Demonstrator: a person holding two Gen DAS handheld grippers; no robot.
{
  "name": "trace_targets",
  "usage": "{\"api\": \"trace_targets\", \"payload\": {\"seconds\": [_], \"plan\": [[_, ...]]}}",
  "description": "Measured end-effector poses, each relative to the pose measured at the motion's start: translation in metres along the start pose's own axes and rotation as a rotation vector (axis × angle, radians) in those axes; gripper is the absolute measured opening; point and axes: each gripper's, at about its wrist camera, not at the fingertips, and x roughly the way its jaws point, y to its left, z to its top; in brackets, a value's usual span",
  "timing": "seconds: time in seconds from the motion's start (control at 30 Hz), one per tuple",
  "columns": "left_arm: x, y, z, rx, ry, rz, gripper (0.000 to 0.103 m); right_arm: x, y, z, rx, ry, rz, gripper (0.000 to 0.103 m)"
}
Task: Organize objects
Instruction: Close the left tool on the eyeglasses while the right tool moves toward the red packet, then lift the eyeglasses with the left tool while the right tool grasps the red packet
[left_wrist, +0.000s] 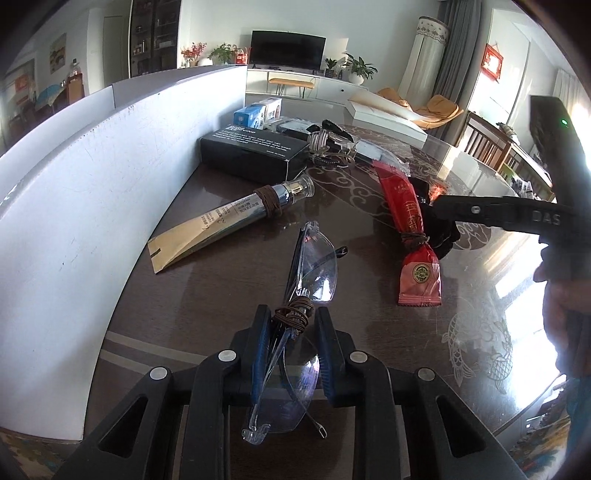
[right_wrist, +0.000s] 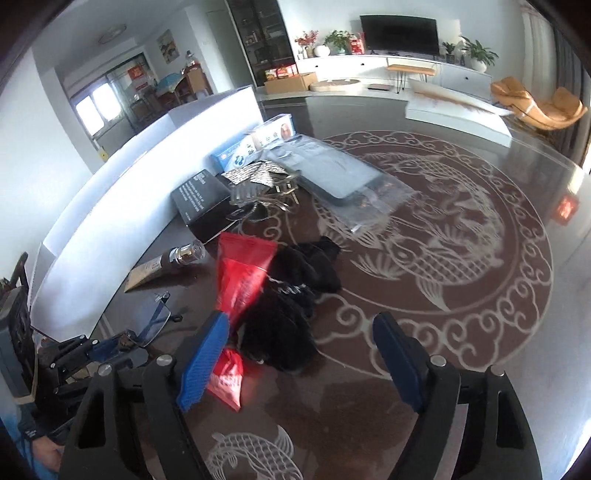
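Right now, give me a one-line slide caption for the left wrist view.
Left hand-held gripper clamps clear glasses above the dark table, with a tube and red packet beyond.

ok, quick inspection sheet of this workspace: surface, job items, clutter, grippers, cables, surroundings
Surface: dark glossy table with fish pattern.
Job's things: clear glasses; tube; red packet; black cloth.
Clutter: black box, blue box, flat plastic-wrapped pack, white panel along the edge.
Grippers: left gripper shut on glasses; right gripper open over the cloth.
Cables: nothing seen.
Surroundings: living room, TV, plants.
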Motion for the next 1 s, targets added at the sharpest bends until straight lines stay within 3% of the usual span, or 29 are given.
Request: {"api": "trace_targets", "payload": {"seconds": [0.07,0.1,0.23,0.33,0.47,0.57,0.67,0.7,0.73,0.77,0.8,0.83,1.0], "plan": [[-0.001,0.0,-0.001,0.006,0.002,0.002,0.024,0.017,0.007,0.005,-0.019,0.07,-0.021,0.041],[-0.002,0.001,-0.002,0.009,0.001,0.002,0.024,0.019,0.006,0.005,-0.011,0.08,-0.018,0.036],[-0.004,0.002,-0.006,0.006,-0.009,-0.004,0.024,0.004,-0.021,-0.007,0.057,0.057,-0.103,0.035],[-0.004,0.005,-0.006,-0.013,-0.016,-0.018,0.024,-0.016,-0.036,-0.015,0.078,0.031,-0.179,0.046],[-0.006,0.013,-0.008,-0.065,-0.037,-0.06,0.023,-0.038,0.006,-0.013,-0.105,-0.028,-0.125,0.074],[-0.007,0.02,-0.01,-0.109,-0.05,-0.099,0.023,-0.024,0.053,-0.009,-0.277,0.002,-0.06,0.074],[-0.008,0.022,-0.011,-0.119,-0.049,-0.095,0.023,0.012,0.081,-0.006,-0.364,0.07,-0.072,0.073],[-0.008,0.022,-0.011,-0.117,-0.048,-0.095,0.023,0.025,0.084,-0.005,-0.364,0.104,-0.084,0.072],[-0.009,0.023,-0.012,-0.114,-0.047,-0.092,0.023,0.037,0.082,-0.005,-0.354,0.139,-0.086,0.063],[-0.01,0.023,-0.013,-0.112,-0.048,-0.09,0.023,0.045,0.081,-0.006,-0.344,0.17,-0.075,0.048],[-0.012,0.023,-0.015,-0.11,-0.053,-0.089,0.023,0.045,0.079,-0.007,-0.319,0.163,-0.038,0.042],[-0.014,0.024,-0.016,-0.111,-0.062,-0.086,0.023,0.044,0.075,-0.008,-0.304,0.167,-0.041,0.021],[-0.032,0.028,-0.013,-0.165,-0.12,-0.118,0.023,0.011,0.057,-0.012,-0.24,0.111,-0.017,0.021]]}}
